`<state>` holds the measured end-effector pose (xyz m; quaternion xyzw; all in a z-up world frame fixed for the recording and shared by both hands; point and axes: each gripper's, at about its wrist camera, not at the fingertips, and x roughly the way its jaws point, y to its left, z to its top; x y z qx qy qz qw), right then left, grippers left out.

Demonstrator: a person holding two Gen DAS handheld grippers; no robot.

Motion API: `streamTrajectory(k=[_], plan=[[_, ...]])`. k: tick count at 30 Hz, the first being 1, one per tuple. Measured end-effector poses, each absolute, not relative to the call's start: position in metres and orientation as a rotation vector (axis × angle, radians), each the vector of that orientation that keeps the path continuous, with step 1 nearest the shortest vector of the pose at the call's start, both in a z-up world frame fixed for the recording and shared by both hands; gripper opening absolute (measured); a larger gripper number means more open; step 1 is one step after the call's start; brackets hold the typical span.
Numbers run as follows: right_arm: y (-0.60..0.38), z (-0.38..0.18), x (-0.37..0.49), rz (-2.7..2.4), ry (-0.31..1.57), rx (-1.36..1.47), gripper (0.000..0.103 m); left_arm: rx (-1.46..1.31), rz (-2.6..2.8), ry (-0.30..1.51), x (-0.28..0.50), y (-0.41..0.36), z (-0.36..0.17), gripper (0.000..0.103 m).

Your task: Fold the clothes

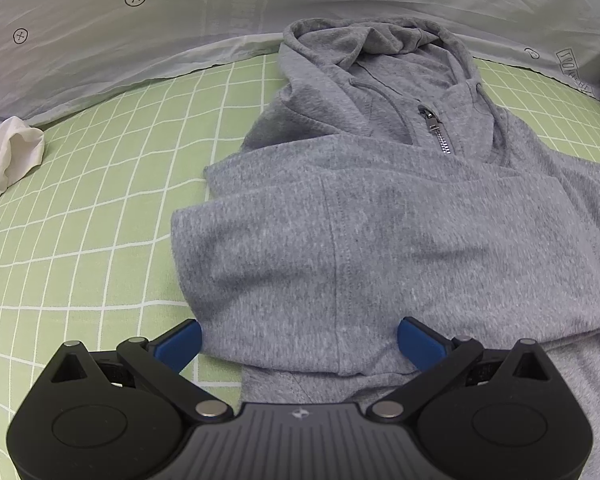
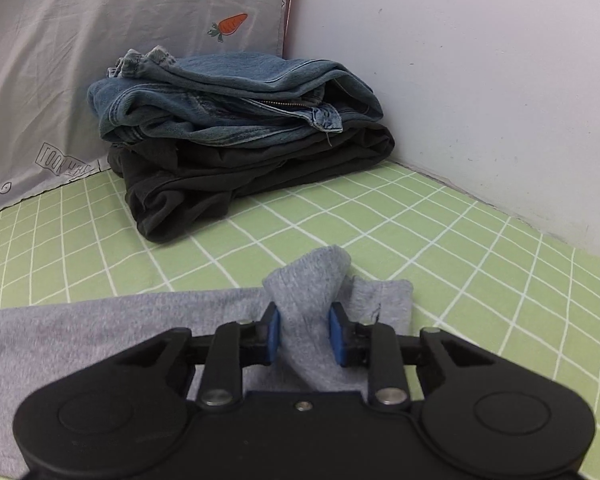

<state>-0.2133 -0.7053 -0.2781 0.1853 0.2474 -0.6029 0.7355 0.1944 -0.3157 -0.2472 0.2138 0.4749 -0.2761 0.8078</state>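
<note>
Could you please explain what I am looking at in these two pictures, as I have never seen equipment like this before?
These are views from cameras mounted on two handheld grippers that a person uses to fold clothes; there is no robot arm. Each camera looks forward along its own black tool with blue pads.

In the left wrist view, the left gripper is open over a gray hoodie spread on a green checked sheet.

In the right wrist view, the right gripper is shut on a bunched bit of that gray fabric. Behind it sit folded jeans stacked on a dark garment, in the corner by a white wall.
</note>
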Motion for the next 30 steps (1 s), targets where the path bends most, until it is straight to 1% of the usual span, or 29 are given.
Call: streamTrajectory(k=[4, 6, 8, 18, 22, 24, 30], plan=[[-0.686, -0.277, -0.196, -1.292, 0.477, 0.493, 0.027, 0.447, -0.592, 1.017, 0.195, -0.314, -0.248, 0.103], [-0.675, -0.275, -0.179, -1.232, 0.459, 0.533, 0.023, 0.442, -0.593, 1.016, 0.195, -0.314, -0.248, 0.103], [-0.663, -0.274, -0.16, -1.159, 0.433, 0.587, 0.022, 0.435, -0.595, 1.018, 0.195, -0.313, -0.248, 0.103], [-0.586, -0.274, -0.033, -0.745, 0.52, 0.564, 0.021, 0.395, -0.607, 1.03, 0.198, -0.309, -0.251, 0.103], [-0.559, -0.269, -0.008, -0.657, 0.567, 0.48, 0.019, 0.392, -0.61, 1.027, 0.198, -0.308, -0.251, 0.103], [-0.559, -0.263, -0.009, -0.671, 0.558, 0.5, 0.017, 0.39, -0.612, 1.025, 0.198, -0.307, -0.251, 0.103], [-0.566, -0.231, -0.024, -0.649, 0.446, 0.588, 0.016, 0.381, -0.612, 1.015, 0.197, -0.306, -0.251, 0.103]])
